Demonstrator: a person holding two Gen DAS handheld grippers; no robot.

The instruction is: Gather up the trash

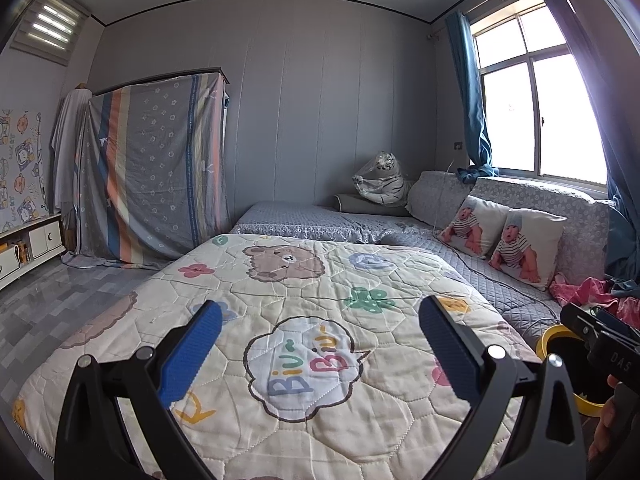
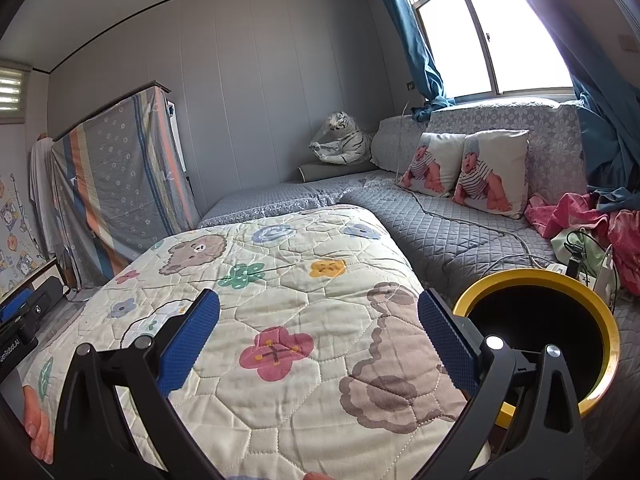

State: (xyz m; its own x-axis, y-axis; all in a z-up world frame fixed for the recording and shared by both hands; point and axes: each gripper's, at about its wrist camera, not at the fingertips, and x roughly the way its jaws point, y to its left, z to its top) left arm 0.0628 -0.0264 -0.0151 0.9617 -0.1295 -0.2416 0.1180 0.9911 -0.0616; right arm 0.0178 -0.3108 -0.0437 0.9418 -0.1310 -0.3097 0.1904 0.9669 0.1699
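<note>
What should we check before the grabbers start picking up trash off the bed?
1. Left gripper open and empty: ok.
2. Right gripper open and empty: ok.
3. Round black bin with the yellow rim within view beside the right gripper, mouth open: ok.
4. Trash spotted on the cream cartoon bear quilt: not ok, none visible.
5. White cable lying on the grey quilted sofa cover, clear of the grippers: ok.
6. Bin's contents: cannot tell, inside is dark.

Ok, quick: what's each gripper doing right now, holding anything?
Left gripper: open, empty, above the quilt.
Right gripper: open, empty, beside the yellow-rimmed bin.
</note>
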